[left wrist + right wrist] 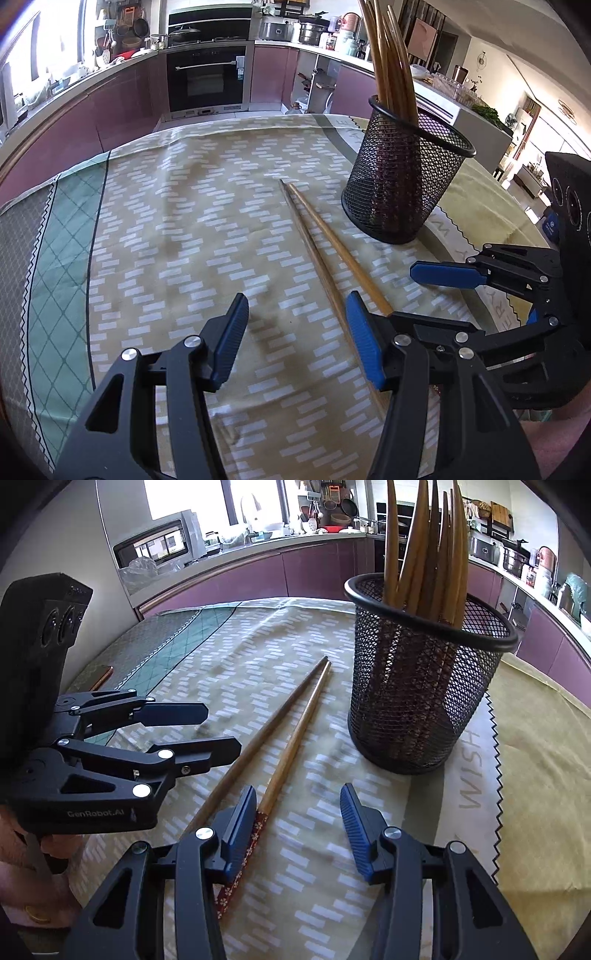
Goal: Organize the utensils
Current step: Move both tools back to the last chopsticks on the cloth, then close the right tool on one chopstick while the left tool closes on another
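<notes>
Chopsticks (317,247), two, lie side by side mid-desk (166,229) on a patterned cloth, beside a mesh holder (406,181) standing with more. Left gripper (295,332) and right gripper (297,825) hover over their handle ends, fingers apart, gripping nothing.

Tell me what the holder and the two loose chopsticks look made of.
Holder: black wire mesh with a solid rim, likely painted metal; you can see through it. Loose chopsticks: brown, matte, faintly grained, probably wood or bamboo; one has a red patterned handle end.
</notes>
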